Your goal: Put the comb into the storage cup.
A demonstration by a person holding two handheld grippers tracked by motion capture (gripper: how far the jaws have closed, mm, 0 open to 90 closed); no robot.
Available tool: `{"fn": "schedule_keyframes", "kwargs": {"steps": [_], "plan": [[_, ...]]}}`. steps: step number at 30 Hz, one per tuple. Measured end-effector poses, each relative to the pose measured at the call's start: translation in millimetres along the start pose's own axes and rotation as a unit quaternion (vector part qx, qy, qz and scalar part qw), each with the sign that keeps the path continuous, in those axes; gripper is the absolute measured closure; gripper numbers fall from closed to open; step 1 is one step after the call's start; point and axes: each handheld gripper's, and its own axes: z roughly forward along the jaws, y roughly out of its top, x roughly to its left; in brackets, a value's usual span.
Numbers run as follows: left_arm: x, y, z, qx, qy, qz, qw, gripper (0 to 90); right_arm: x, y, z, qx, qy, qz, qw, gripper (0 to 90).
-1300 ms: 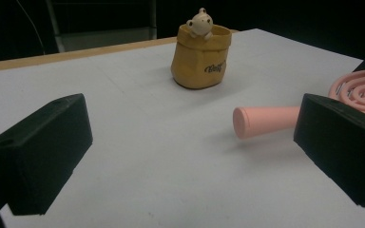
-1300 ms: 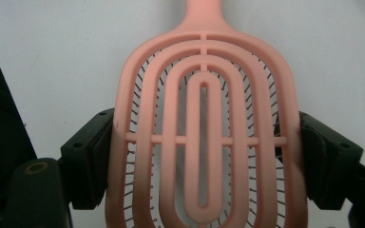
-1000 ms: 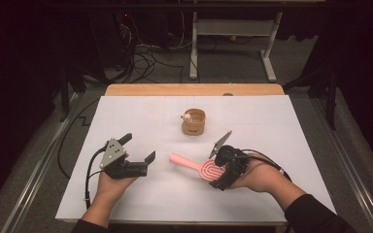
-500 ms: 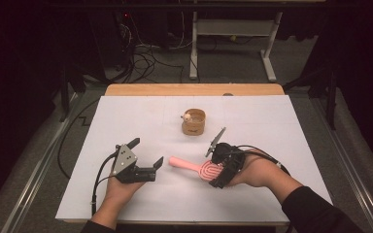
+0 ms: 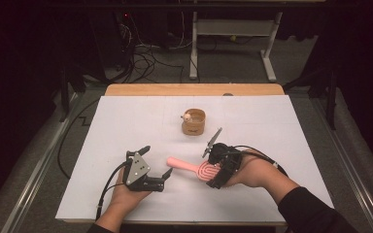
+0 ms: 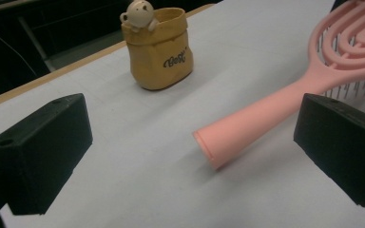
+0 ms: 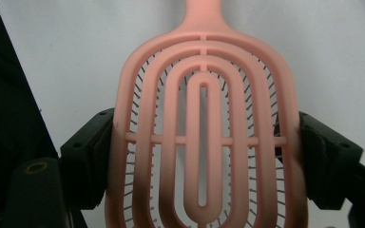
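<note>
A pink hairbrush (image 5: 189,167) lies low over the white table sheet (image 5: 272,126), its handle pointing left. My right gripper (image 5: 213,174) is shut on the brush's slotted head (image 7: 202,142), one black jaw against each side edge. My left gripper (image 5: 158,161) sits to the left of the handle's free end (image 6: 214,147) with its jaws wide open. That end points into the gap just ahead of the jaws, and neither pad (image 6: 43,152) touches it. A yellow-brown pouch-shaped holder (image 5: 194,122) with a small bear figure on its rim (image 6: 138,12) stands behind, at the middle of the table.
The wooden table edge (image 5: 194,90) runs along the far side. Beyond it are cables and a metal stand's legs (image 5: 267,63) on the dark floor. White sheet lies bare to the left, to the right and in front of the hands.
My left gripper has moved right and lower, closer to the brush handle's end, jaws still open. The right gripper and the brush have barely moved.
</note>
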Motion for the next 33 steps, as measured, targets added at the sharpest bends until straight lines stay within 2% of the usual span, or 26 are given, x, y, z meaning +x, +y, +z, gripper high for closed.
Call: {"fn": "schedule_keyframes", "kwargs": {"steps": [1, 2, 5, 10, 13, 17, 21, 26, 30, 33], "plan": [[-1.2, 0.4, 0.8, -0.004, 0.002, 0.008, 1.0, 0.0, 0.2, -0.4, -0.4, 0.0, 0.0, 0.001, 1.0, 20.2], [-4.5, 0.3, 1.8, 0.001, -0.005, 0.007, 1.0, 0.0, 0.4, -0.7, -0.9, 0.001, 0.0, 0.003, 1.0, 20.2], [-9.2, 0.2, 4.4, 0.007, -0.009, 0.013, 0.9998, 0.0, -0.9, -1.9, -1.4, 0.0, 0.001, 0.001, 1.0, 20.1], [-15.4, 0.2, 6.9, 0.016, -0.006, 0.031, 0.9994, 0.0, -0.9, -1.9, -1.9, 0.003, 0.001, 0.003, 1.0, 20.1], [-18.7, -0.2, 8.7, 0.02, -0.011, 0.032, 0.9992, 0.0, -0.8, -1.1, -1.7, 0.003, 0.0, 0.004, 1.0, 20.1], [-24.4, -0.5, 10.6, 0.025, -0.006, 0.056, 0.9981, 0.0, -0.1, 1.6, -1.4, 0.005, -0.002, -0.002, 1.0, 20.1], [-27.3, -0.3, 11.5, 0.028, -0.001, 0.066, 0.9974, 0.0, 1.7, 5.3, -1.8, 0.008, -0.002, -0.001, 1.0, 20.1], [-30.8, 0.5, 13.7, 0.041, 0.01, 0.081, 0.9958, 0.0, 3.5, 10.6, -0.7, 0.004, -0.001, -0.005, 1.0, 20.1], [-34.8, 1.3, 16.3, 0.056, 0.008, 0.099, 0.9935, 0.0, 4.7, 14.5, 1.0, 0.005, 0.003, -0.008, 1.0, 20.1], [-36.8, 1.9, 18.2, 0.065, 0.009, 0.104, 0.9924, 0.0, 5.5, 17.2, 2.3, 0.004, 0.004, -0.008, 0.9999, 20.1]]}}
